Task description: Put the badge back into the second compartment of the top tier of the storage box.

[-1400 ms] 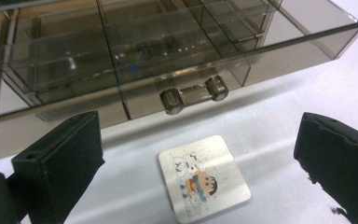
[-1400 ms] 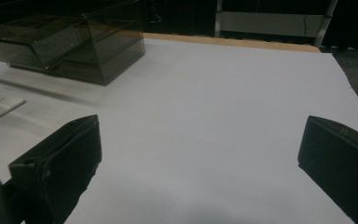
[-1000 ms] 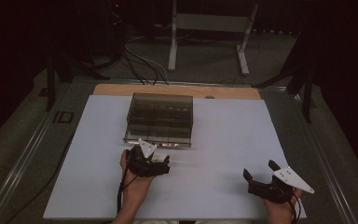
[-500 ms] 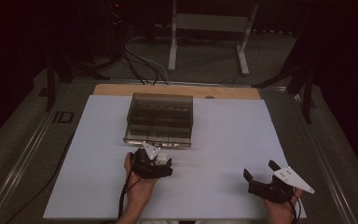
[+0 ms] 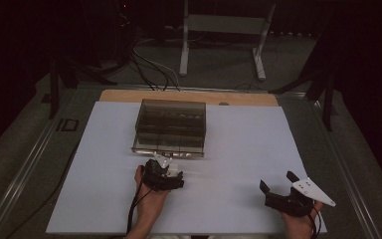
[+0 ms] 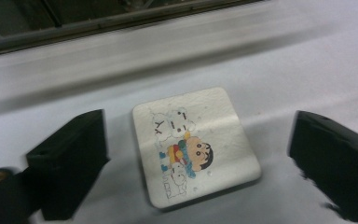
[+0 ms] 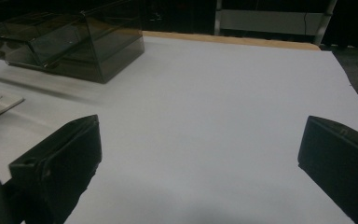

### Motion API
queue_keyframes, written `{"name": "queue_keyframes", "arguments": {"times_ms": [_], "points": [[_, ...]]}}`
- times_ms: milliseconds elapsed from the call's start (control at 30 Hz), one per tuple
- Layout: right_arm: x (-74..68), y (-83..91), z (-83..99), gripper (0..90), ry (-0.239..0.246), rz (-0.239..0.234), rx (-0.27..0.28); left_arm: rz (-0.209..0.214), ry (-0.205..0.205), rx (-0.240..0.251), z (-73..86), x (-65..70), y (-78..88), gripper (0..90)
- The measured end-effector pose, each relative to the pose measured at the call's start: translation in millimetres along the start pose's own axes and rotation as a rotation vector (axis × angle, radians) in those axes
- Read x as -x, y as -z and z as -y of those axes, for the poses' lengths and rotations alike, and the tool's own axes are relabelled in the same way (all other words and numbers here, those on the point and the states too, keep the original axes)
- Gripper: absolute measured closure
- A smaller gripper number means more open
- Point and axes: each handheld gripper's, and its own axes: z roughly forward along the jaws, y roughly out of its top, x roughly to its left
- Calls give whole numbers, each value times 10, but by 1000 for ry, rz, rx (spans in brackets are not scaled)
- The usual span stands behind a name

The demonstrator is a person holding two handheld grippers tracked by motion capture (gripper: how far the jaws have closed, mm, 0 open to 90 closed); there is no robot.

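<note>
Square white coaster (image 6: pixel 196 148) with rounded corners, matte pebbled face, cartoon print lying sideways, flat on the white bench (image 5: pixel 238 149) near its front edge, between wide left tongs (image 6: pixel 198 163), smoky clear plastic box (image 5: pixel 170 126) just beyond, right tongs (image 7: pixel 200 172) wide, holding nothing.

White square cartoon-printed coaster (image 6: pixel 196 147), flat on the white table sheet, just before the smoky clear box (image 5: pixel 171 125)
</note>
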Motion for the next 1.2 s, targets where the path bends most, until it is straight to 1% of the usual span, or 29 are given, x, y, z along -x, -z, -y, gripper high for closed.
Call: {"name": "queue_keyframes", "arguments": {"times_ms": [33,100,233,267,300,467,567,633,667,967,1000,1200], "points": [[0,0,0,0,0,0,0,5,5,-5,0,-1,-8,74],[0,1,1,0,0,0,-1,5,-1,-17,3,0,-23,74],[1,0,1,0,0,0,-1,-13,-20,-43,11,23,-63,85],[0,-1,2,0,-1,0,-2,-24,-21,-43,14,29,-69,117],[-1,-1,1,0,0,0,-2,-20,-20,-43,13,27,-71,146],[0,-4,3,0,1,0,-4,-12,-13,-43,3,1,-64,182],[2,-7,5,0,2,1,-8,-10,-6,-42,-2,-44,-41,273],[-1,-9,5,0,2,1,-9,-8,-16,-44,-2,-64,-31,333],[-2,-10,5,0,2,0,-10,-4,-19,-45,-1,-71,-30,343],[4,-7,6,0,-1,4,-10,16,-48,-66,-3,-90,-8,345],[6,-6,7,0,-2,4,-10,23,-56,-75,-3,-99,4,345],[8,-1,6,0,-1,5,-9,46,-75,-96,-1,-139,32,345]]}}
